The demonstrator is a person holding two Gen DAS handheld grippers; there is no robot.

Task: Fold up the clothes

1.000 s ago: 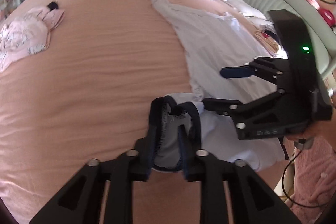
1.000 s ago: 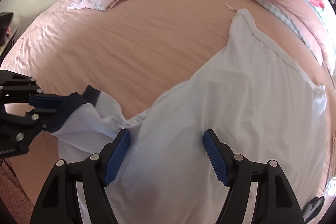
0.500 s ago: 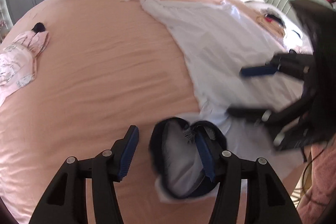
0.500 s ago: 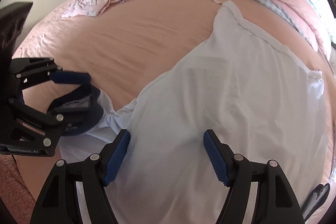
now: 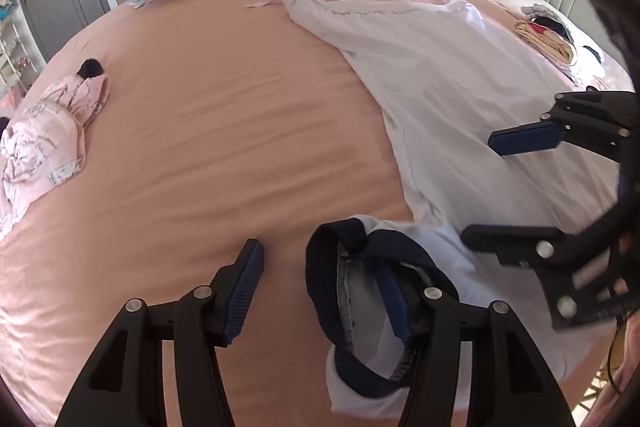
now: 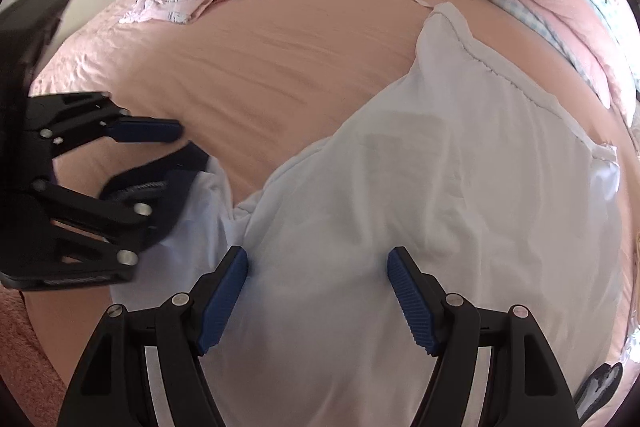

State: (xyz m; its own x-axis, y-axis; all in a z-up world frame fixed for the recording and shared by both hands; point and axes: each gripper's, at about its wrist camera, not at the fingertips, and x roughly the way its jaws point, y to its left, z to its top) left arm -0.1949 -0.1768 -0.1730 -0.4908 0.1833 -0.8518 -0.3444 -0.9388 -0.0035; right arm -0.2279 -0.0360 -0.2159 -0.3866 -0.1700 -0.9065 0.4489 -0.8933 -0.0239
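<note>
my left gripper [image 5: 324, 291] stands wide open and holds nothing: the navy cuff [image 5: 344, 267] of the white shirt's [image 5: 452, 87] sleeve is draped round my right-hand finger only, and the other finger has bare bed [image 5: 224, 131] under it. my right gripper [image 6: 316, 291] is just as wide open, both fingers hovering over the shirt's body with no cloth between them. the shirt lies spread on the bed ahead of my right fingers, its hem at the far end, the sleeve trailing off toward my left fingers.

whether the sleeve has just been laid down or is about to be picked up, i can't settle from this. either way, doing it well means keeping the cuff from snagging on that one finger, so the sleeve doesn't drag and wrinkle. any grip should take the cuff's edge squarely between both pads, and the sleeve should end flat across the body, seam straight. the pink clothes [image 5: 44, 143] far off to my left are well apart and can wait.
</note>
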